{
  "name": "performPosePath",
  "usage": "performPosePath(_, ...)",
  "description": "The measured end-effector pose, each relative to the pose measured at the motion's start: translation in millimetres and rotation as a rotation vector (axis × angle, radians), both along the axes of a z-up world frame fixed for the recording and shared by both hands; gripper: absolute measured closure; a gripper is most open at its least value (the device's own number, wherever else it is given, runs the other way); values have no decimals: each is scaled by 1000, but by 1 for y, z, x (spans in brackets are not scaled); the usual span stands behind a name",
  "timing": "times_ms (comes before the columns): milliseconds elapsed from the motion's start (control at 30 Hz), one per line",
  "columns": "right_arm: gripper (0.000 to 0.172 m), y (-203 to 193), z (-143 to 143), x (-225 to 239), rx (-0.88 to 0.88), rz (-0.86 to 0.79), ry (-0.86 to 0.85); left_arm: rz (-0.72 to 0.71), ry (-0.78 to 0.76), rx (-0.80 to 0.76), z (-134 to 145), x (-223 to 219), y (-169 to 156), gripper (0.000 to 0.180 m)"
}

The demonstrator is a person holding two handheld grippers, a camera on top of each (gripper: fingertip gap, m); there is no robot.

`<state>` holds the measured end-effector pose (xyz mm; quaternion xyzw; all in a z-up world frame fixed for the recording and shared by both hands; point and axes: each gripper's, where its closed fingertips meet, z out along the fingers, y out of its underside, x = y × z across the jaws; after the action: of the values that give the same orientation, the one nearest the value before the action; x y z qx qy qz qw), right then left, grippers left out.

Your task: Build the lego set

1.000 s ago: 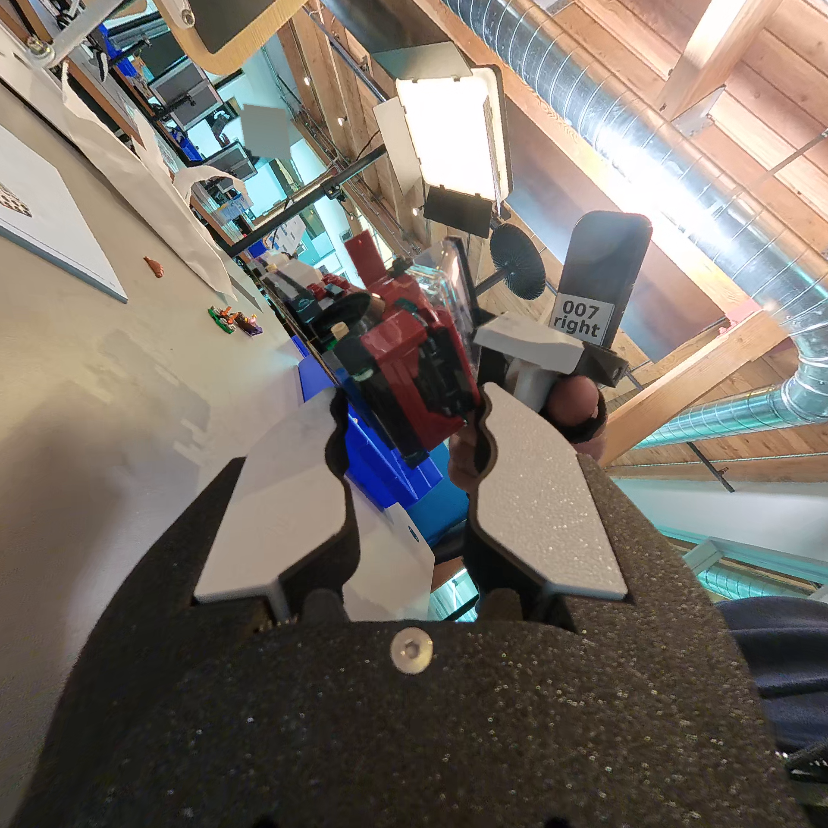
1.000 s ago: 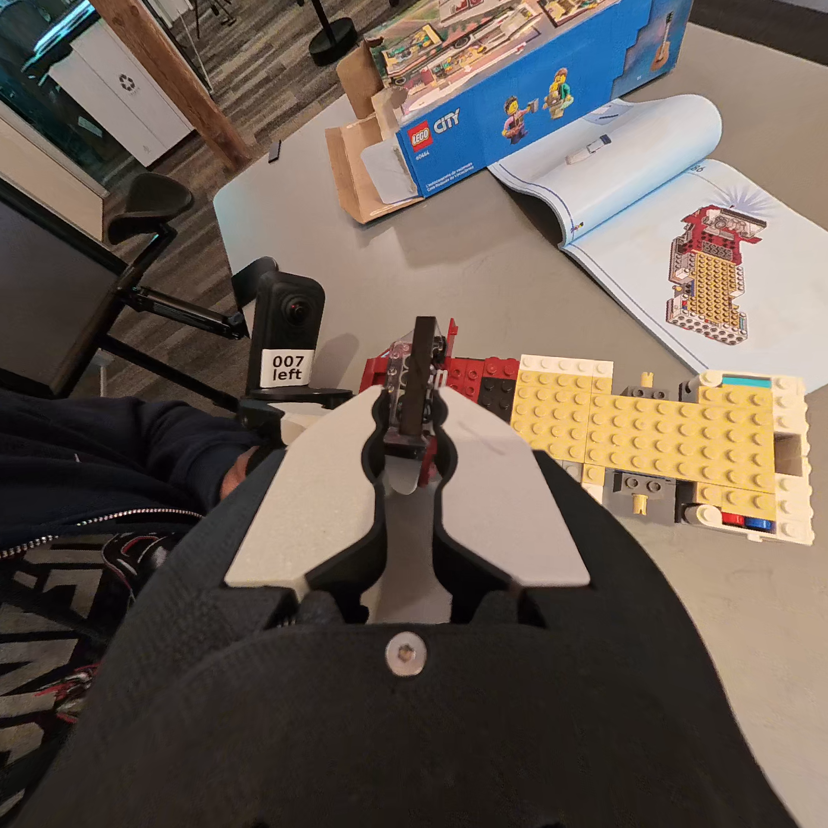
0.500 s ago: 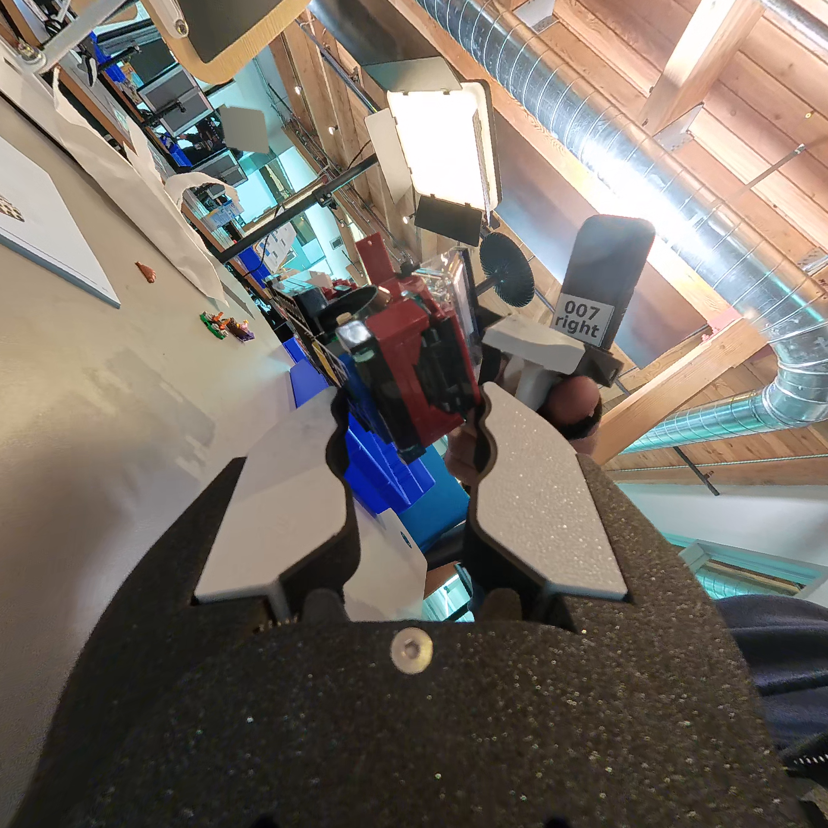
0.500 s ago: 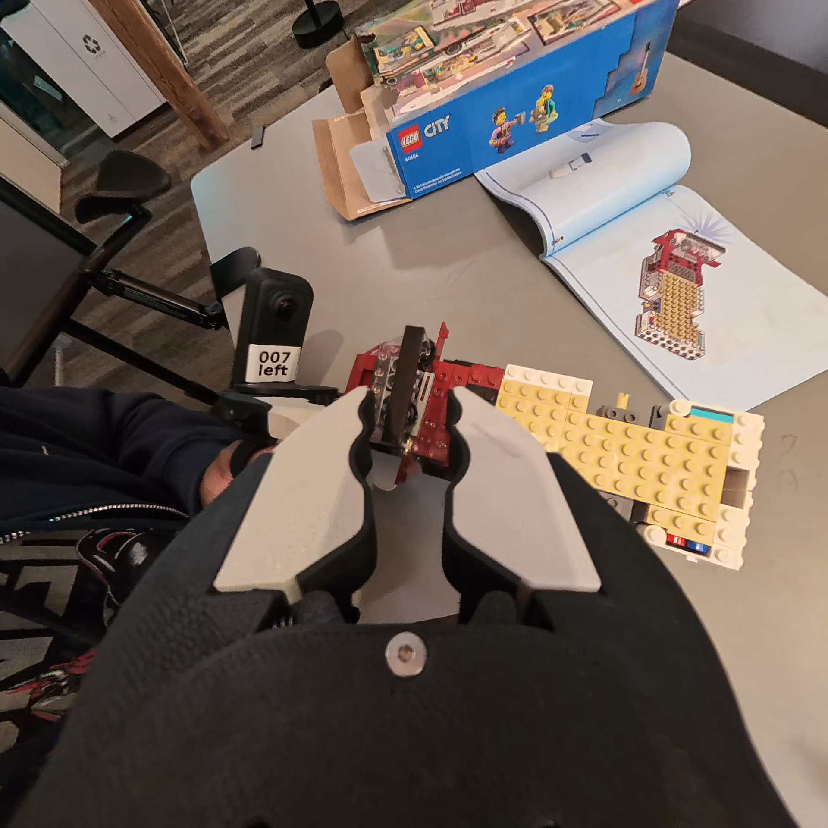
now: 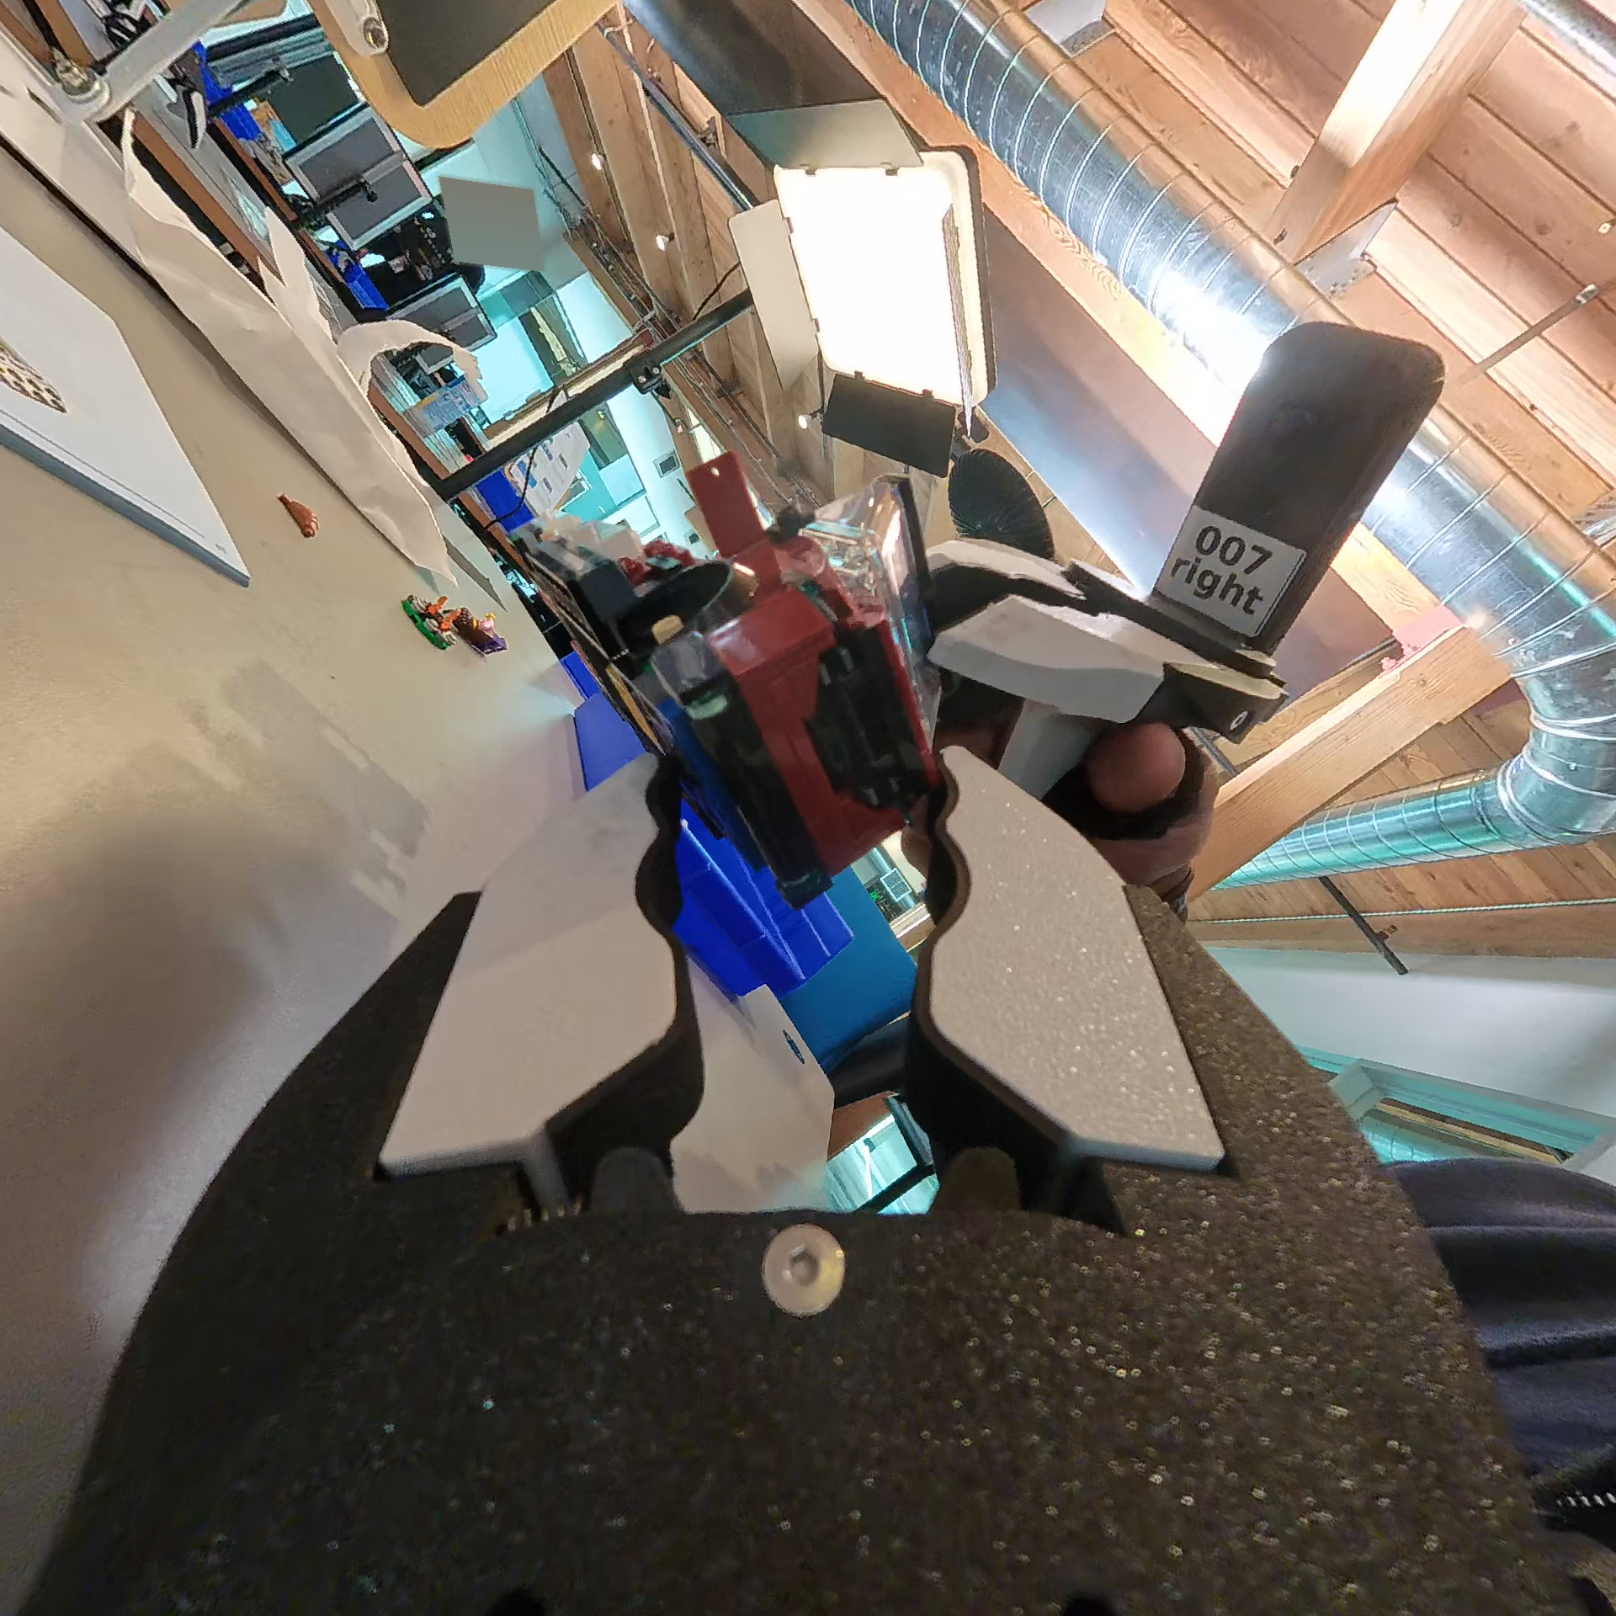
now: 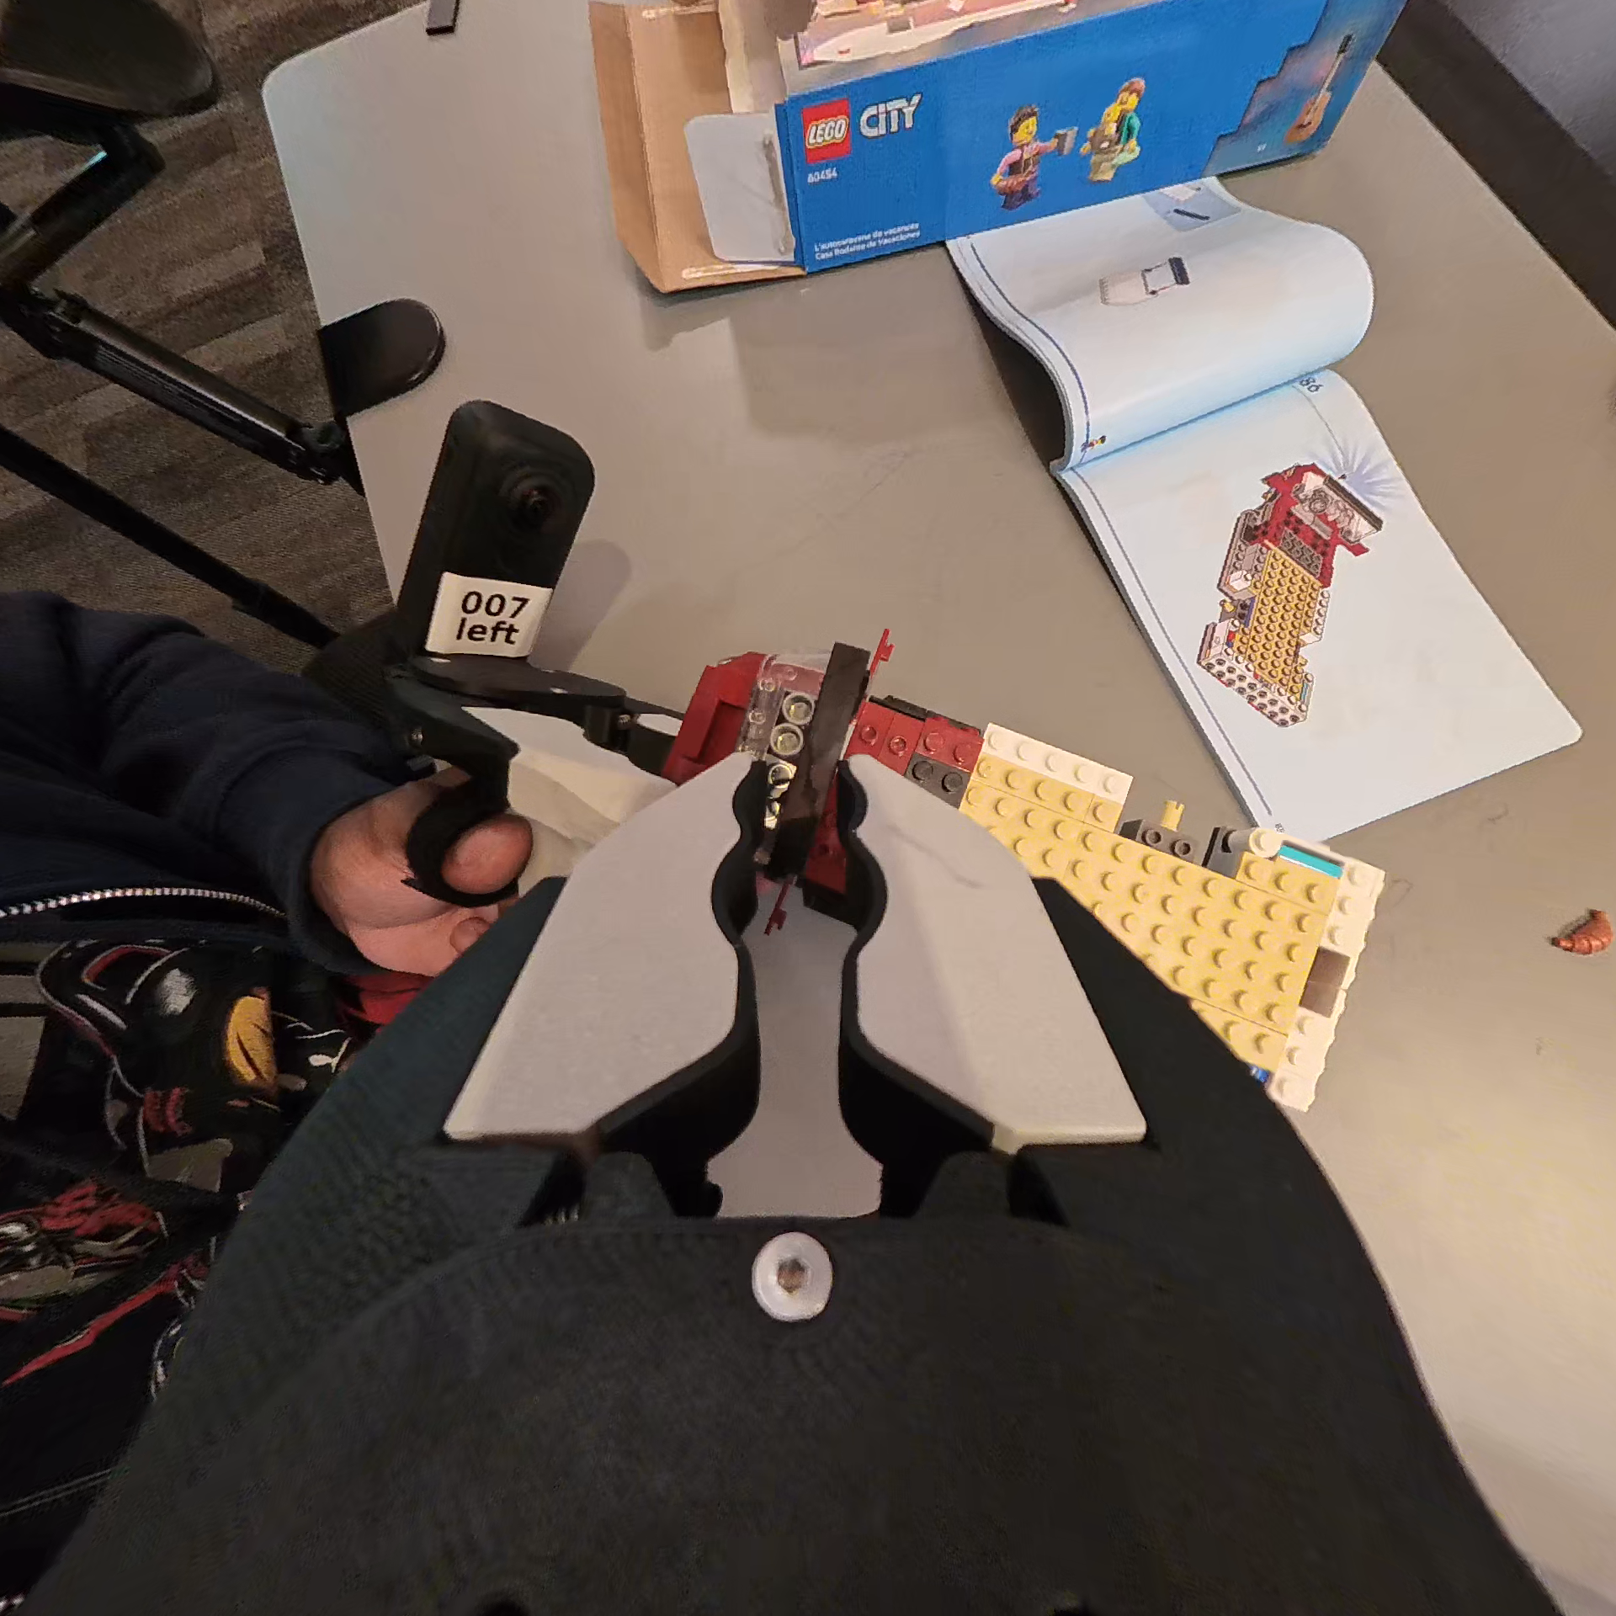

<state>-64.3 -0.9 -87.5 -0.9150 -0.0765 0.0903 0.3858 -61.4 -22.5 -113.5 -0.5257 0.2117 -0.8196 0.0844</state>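
A toy-brick vehicle model has a dark red cab (image 5: 787, 700) and a long tan studded deck (image 6: 1180, 901). My left gripper (image 5: 800, 769) is shut on the red cab, one pad on each side, and holds that end above the grey table (image 6: 787, 437). It also shows in the right wrist view (image 6: 647, 734), at the cab's left side. My right gripper (image 6: 796, 778) is shut on the clear windscreen (image 6: 774, 700) and the black plate (image 6: 831, 726) standing up from the cab. The left wrist view shows its fingers (image 5: 1032, 647) pinching that part from the right.
A blue toy box (image 6: 1049, 131) and an open instruction booklet (image 6: 1312, 568) lie at the table's far side. A small brown piece (image 6: 1587, 931) lies at the right. Small toy figures (image 5: 450, 625) stand on the table. A person's hand (image 6: 420, 866) grips the left gripper's handle. Only a small space, under 4 cm, lies between the two pairs of fingers. The left tips stand about 25 cm off the small brown piece (image 6: 1587, 931).
My right gripper's pads opened off the windscreen part and came together on it once more. The left gripper kept its hold on the cab. The model shifted slightly.
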Motion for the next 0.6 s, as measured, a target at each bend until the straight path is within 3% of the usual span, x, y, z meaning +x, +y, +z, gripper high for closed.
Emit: performPosePath(600, 154, -4, -4, 0, -19, -14, -29, 34, 45, 66, -3, 2, -2, 127)
